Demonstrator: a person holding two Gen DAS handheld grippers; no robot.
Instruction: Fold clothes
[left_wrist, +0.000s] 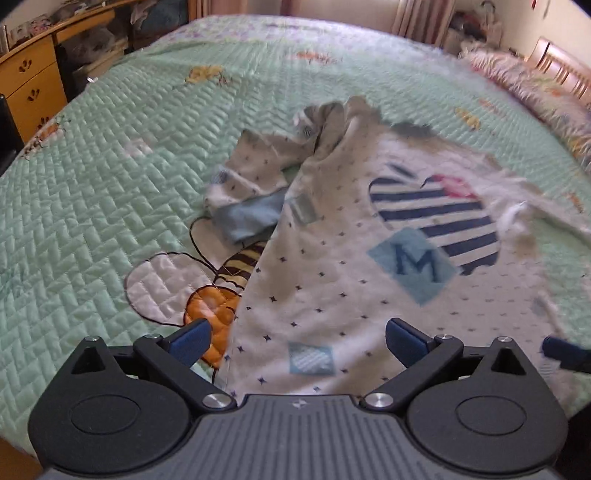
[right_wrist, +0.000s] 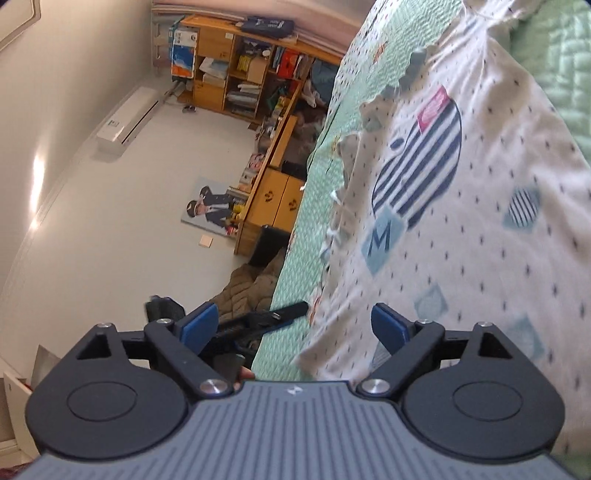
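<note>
A: Location of the garment (left_wrist: 332, 280)?
B: Spread on the green quilt (left_wrist: 110, 177), one sleeve (left_wrist: 251, 184) crumpled.
A: Grippers?
B: Left gripper (left_wrist: 297, 341) spread wide above the hem, gripping nothing. Right gripper (right_wrist: 293, 326) likewise wide, empty.
A: Differences between views?
B: Only the right view shows the bookshelf (right_wrist: 236, 70); only the left, the bee appliqué (left_wrist: 192, 291).

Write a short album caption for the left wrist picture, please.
Open fingers hover over a white star-dotted top spread on a green quilted bedspread.

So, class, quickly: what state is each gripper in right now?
Left gripper: open, holding nothing, over the shirt.
Right gripper: open, holding nothing, at the shirt's edge.
</note>
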